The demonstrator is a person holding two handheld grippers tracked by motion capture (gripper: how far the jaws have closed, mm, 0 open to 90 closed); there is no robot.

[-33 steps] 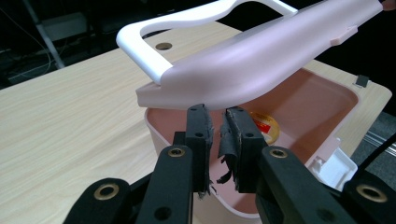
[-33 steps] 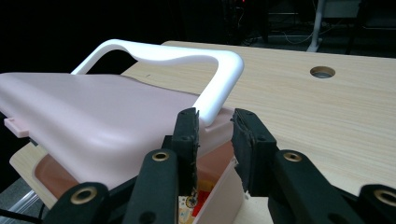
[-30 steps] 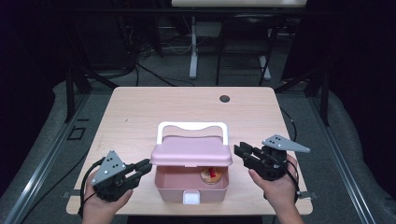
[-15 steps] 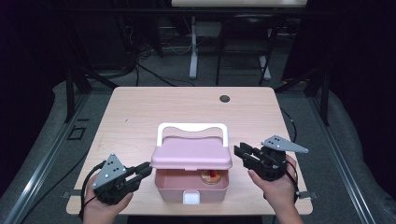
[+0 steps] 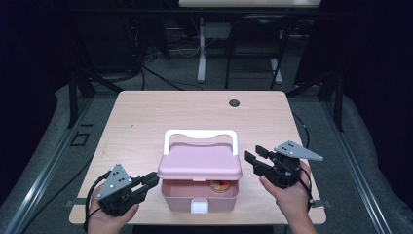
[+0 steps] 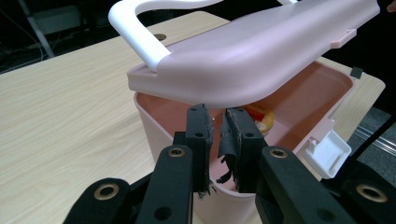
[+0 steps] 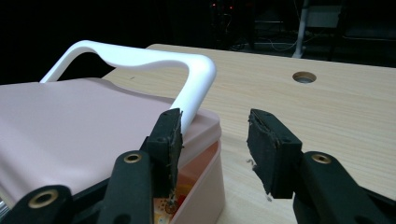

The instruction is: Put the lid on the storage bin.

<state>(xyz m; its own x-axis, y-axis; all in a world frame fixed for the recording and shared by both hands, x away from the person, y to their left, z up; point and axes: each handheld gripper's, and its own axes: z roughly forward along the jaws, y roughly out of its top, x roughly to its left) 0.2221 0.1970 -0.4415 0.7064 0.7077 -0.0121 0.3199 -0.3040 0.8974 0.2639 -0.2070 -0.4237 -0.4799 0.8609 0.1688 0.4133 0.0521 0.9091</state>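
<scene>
Pink box [image 5: 199, 195] sits at about 6 o'clock on the wooden surface [image 5: 146, 122], close to the near edge, its pink lid [image 5: 199, 163] partly raised so the interior and a round orange-red item [image 5: 221, 185] inside show through the gap. A white handle [image 5: 200, 135] arches over the far side of the lid, and a white latch [image 5: 199, 206] hangs loose at the front.

The left gripper [image 5: 148, 183], at 9 o'clock of the box, has its jaws nearly together at the box's left rim under the lid; the left gripper view leaves it unclear whether they pinch anything. The right gripper [image 5: 255, 159], at 3 o'clock, is released: its jaws have just been opening, with nothing between them, one jaw close beside the lid's corner near the handle.

The step in hand looks like swinging the lid fully back. To do it well, steady the box body low on one side so it cannot slide, lift the lid from its front edge rather than the handle, and follow the hinge's arc slowly to avoid tipping the box.
</scene>
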